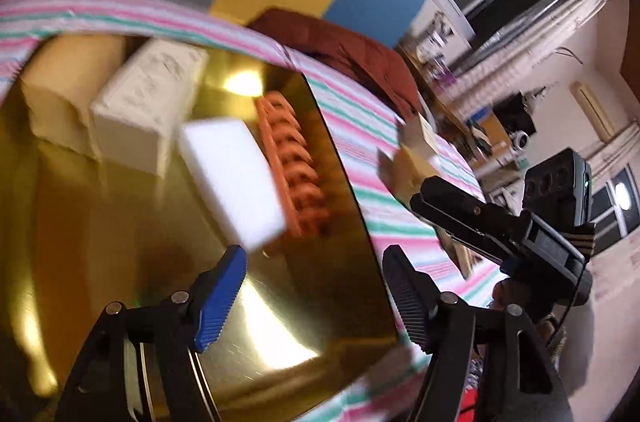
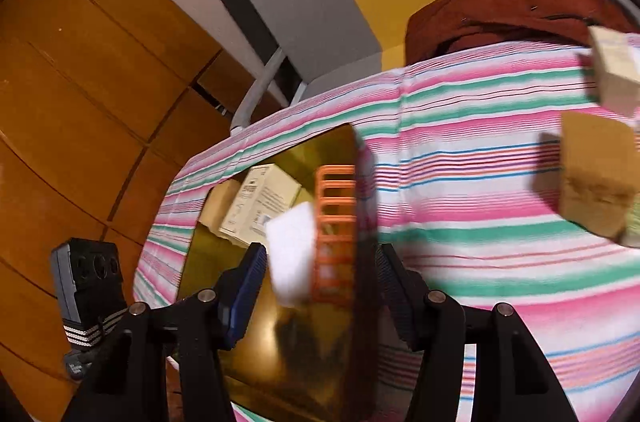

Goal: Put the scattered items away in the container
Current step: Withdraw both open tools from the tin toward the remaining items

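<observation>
Hovering over the gold tray (image 1: 120,222), the left tool (image 1: 316,298) stands with its two pads spread and nothing between them; the white sponge (image 1: 232,178) lies just beyond its tips, toward the middle of the left wrist frame, already inside the tray. That sponge runs with its long side from upper left to lower right, beside an orange comb-like rack (image 1: 294,162), and two pale boxes (image 1: 148,102) sit further back in the upper left of the frame. So the tray already carries four things. The right tool (image 2: 322,298) also stands spread and empty, straddling the tray's dark right edge low in the right wrist frame. What is left outside, as far as these views show, is a brown block (image 2: 596,174) and a pale block (image 2: 616,74), both resting on the striped cloth (image 2: 460,182) that covers the surface, at the far right edge of the right wrist frame and well apart from the tray. They lie up and to the right of the right tool, which I judge the nearer one. The brown block's long axis cannot be told, as the frame edge cuts it.
</observation>
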Demonstrator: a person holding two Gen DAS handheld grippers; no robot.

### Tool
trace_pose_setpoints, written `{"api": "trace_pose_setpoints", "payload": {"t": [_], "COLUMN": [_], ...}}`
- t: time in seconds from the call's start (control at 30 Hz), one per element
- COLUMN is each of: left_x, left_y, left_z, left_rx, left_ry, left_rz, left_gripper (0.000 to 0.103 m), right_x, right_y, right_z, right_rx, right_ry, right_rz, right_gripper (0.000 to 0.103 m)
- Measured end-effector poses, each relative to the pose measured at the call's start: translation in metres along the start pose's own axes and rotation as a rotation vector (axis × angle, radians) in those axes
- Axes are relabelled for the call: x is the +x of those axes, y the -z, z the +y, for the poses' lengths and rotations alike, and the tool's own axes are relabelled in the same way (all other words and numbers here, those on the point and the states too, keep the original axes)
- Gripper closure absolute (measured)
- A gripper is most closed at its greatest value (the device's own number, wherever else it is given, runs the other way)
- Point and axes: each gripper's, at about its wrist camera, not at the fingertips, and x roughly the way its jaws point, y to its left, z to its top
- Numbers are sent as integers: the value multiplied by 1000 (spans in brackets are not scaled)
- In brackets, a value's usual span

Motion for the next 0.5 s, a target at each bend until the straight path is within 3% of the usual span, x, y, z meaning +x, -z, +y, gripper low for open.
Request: {"api": "trace_pose_setpoints", "payload": {"t": [0.3, 0.5], "left_x": [35, 45], "left_y": [-6, -20], "left_z": [7, 16], "left_rx": [-87, -106], "left_ry": [7, -81], "left_rz": [77, 24], "left_gripper": [30, 29], "right_x": [-62, -110], "right_y": [41, 66], "right_z": [-56, -96], "right_rx": [74, 151], "right_ry": [79, 137], "right_rz": [-79, -171], "right_gripper": [44, 41]}}
